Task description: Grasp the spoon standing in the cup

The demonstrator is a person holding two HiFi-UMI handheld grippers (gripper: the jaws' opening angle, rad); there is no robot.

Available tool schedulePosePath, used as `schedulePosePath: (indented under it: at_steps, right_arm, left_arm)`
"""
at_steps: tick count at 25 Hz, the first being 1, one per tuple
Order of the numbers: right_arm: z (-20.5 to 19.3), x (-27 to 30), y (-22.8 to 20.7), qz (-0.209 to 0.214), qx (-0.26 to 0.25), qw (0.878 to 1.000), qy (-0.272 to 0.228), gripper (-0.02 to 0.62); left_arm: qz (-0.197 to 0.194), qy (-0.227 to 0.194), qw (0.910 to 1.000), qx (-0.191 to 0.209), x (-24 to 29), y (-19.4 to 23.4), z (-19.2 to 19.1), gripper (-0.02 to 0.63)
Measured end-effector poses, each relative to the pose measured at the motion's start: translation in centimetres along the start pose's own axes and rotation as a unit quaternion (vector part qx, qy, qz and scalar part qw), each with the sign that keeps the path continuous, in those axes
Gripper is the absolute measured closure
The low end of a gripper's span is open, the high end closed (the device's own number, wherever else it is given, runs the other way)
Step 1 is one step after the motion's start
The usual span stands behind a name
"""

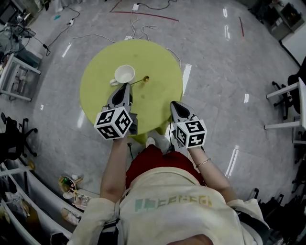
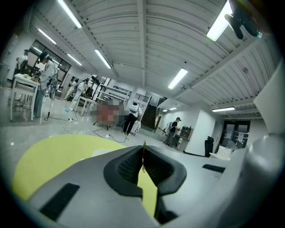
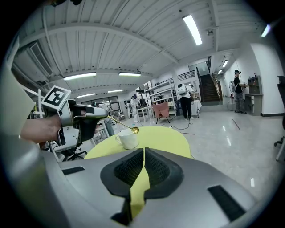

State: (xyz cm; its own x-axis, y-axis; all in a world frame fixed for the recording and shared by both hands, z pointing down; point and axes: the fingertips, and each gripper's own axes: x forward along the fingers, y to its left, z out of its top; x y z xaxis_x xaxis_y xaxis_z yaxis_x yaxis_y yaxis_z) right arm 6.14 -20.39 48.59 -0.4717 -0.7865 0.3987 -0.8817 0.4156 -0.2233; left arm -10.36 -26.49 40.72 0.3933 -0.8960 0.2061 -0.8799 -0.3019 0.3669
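A white cup (image 1: 124, 74) stands on the round yellow-green table (image 1: 158, 57), toward its left. My left gripper (image 1: 126, 86) is just in front of the cup, shut on the handle of a thin gold spoon (image 1: 140, 81). The spoon is out of the cup, and its bowl points right over the table. In the left gripper view the handle (image 2: 144, 156) shows as a thin line pinched between the jaws. The right gripper view shows the cup (image 3: 128, 139), the spoon bowl (image 3: 134, 130) above it and the left gripper (image 3: 84, 116). My right gripper (image 1: 176, 104) is shut and empty at the table's near right edge.
Cables and a power strip (image 1: 136, 6) lie on the grey floor beyond the table. Desks (image 1: 16, 72) and an office chair (image 1: 14, 136) stand at the left, more chairs (image 1: 287, 91) at the right. People stand far off in the hall (image 2: 131, 116).
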Motion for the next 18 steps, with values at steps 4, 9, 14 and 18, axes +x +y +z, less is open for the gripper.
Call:
schedulePosePath:
  at_steps: [4,9,14,18]
  right_arm:
    - [-0.6,-1.4,-0.4,-0.001,0.001,1.0,0.001,0.557]
    - [-1.5,-2.9,-0.7,-0.001,0.001,1.0,0.003,0.557]
    - [-2.1,-4.2,-0.6,0.002,-0.006,1.0,0.004,0.557]
    - [-2.4,-5.6,-0.3,0.01,-0.013,1.0,0.006,0.557]
  left_arm:
    - [0.001,0.008,1.0,-0.003,-0.8,-1.0,-1.4,0.58]
    - [0.004,0.017,0.9998,-0.008,-2.1,-2.1,-3.0,0.58]
    - [0.008,0.018,0.9997,-0.012,-3.6,-2.9,-4.3,0.58]
    - [0.018,0.016,0.9996,-0.018,-5.5,-3.7,-5.2,0.58]
